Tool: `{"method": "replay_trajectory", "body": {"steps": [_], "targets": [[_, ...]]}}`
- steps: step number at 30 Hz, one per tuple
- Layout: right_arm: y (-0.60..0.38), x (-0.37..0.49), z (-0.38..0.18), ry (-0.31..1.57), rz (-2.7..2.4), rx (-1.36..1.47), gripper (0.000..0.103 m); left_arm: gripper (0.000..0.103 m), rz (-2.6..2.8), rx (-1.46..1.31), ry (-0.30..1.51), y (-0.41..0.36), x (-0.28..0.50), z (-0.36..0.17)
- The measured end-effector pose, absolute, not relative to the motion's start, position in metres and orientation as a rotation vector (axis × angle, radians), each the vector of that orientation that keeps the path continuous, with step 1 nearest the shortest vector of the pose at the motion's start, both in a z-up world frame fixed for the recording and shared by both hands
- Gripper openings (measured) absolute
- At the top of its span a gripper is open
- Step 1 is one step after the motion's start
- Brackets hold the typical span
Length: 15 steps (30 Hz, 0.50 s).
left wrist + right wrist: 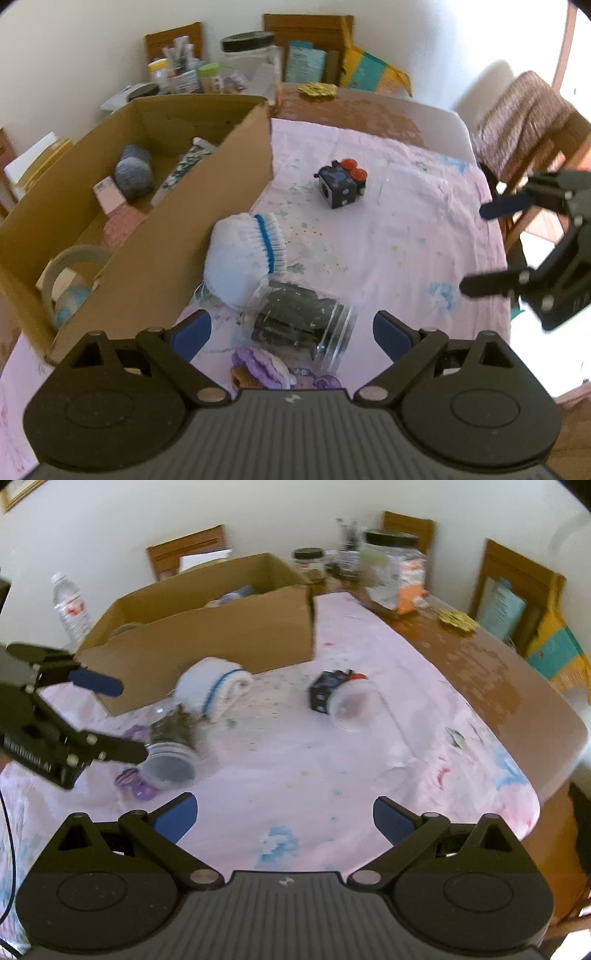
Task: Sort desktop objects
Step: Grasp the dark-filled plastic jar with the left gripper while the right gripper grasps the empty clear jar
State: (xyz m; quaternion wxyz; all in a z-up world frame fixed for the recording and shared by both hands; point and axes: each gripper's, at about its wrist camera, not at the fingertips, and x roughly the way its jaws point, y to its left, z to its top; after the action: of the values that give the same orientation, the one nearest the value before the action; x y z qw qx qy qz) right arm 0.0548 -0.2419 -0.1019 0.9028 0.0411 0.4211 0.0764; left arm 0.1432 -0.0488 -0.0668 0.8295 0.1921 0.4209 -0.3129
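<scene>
Hovering wide-spread over the jar [299,325], left tongs [291,332]; right tongs [284,819] empty.

In the left wrist view, open cloth on the table [406,229] is left at centre right. The left is blocked by the cardboard box [207,229], the lower centre by a brush [243,254] and jar [299,321].
</scene>
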Motion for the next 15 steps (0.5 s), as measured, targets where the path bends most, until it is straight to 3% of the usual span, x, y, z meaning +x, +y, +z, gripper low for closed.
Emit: {"method": "replay_trajectory", "body": {"steps": [15], "targets": [[-0.283, 0.096, -0.12, 0.838, 0.093, 0.087, 0.102, 0.092, -0.706, 0.445, 0.934, -0.065, 0.16, -0.089]]}}
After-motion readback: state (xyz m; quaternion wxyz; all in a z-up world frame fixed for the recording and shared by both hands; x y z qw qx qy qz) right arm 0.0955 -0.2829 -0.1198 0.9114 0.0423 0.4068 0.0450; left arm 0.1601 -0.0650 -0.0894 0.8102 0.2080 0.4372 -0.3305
